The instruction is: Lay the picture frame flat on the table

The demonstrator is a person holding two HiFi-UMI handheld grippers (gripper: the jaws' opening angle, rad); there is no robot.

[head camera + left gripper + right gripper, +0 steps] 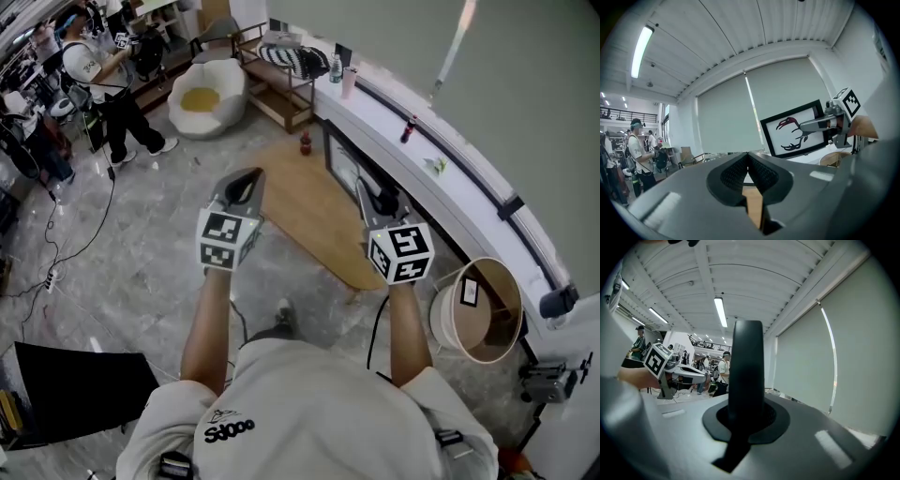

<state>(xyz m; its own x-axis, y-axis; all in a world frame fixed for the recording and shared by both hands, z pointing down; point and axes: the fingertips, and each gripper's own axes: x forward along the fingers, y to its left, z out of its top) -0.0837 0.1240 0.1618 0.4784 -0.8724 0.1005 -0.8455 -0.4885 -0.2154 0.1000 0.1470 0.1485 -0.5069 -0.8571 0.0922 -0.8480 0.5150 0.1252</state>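
Observation:
The picture frame (341,165) stands upright at the far right edge of the oval wooden table (309,225) and shows edge-on in the head view. In the left gripper view its face (794,129) is white with a black and red animal drawing. My right gripper (367,192) is shut on the frame's right edge, and the frame shows in the right gripper view as a dark bar (747,362) between the jaws. My left gripper (246,178) hovers over the table's left side, apart from the frame. Its pads meet at the tip (748,157) with nothing between them.
A small red bottle (305,142) stands at the table's far end. A curved white counter (422,159) runs behind the frame. A round tan basket (478,309) sits at the right. Farther back are a white egg-shaped seat (206,98) and a person (103,84).

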